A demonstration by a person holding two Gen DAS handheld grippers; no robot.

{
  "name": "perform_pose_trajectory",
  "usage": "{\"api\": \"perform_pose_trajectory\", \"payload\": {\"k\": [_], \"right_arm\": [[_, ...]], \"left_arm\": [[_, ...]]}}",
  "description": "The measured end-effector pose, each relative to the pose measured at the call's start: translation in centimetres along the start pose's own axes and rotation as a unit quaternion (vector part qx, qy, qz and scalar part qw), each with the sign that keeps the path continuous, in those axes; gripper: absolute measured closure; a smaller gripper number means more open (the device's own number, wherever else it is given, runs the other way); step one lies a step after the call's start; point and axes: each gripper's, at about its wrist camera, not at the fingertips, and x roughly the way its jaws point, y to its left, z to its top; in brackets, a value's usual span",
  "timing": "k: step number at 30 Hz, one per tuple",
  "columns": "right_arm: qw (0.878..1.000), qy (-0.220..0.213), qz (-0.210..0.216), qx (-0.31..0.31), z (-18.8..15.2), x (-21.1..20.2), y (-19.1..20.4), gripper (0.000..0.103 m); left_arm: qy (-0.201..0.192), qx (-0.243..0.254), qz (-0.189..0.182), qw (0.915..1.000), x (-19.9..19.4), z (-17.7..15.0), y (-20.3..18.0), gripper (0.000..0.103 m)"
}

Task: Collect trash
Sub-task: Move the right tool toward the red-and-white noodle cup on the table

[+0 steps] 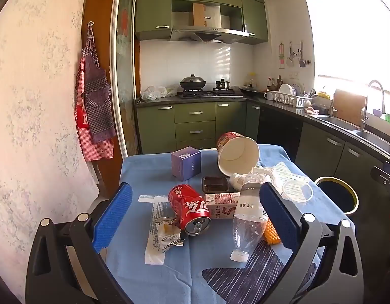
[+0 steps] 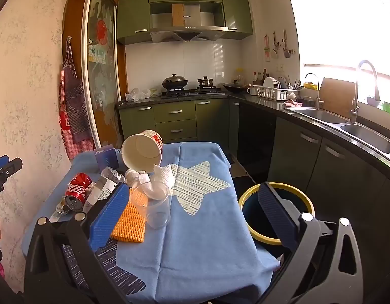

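Blue cloth covers the table (image 1: 144,167). Red can (image 1: 189,209) lies on its side mid-table, opening twd the camera, long axis running away. Bottle (image 1: 248,215) lies beside it, cap end nearest. Bin (image 2: 276,212) stands right of the table. Left gripper (image 1: 195,217) and right gripper (image 2: 195,217): fingers wide apart, holding nothing.

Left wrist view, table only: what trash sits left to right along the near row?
Printed plastic wrapper → crushed red soda can → red-and-white milk carton → clear plastic bottle lying down → round clear plastic lid.
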Motion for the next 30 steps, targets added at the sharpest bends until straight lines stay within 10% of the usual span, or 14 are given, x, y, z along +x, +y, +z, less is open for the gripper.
{"api": "perform_pose_trajectory", "payload": {"k": [30], "right_arm": [[1.0,0.006,-0.002,0.006,-0.5,0.98,-0.18,0.006]], "left_arm": [[0.006,0.008,-0.017,0.9998,0.17,0.12,-0.23,0.004]]}}
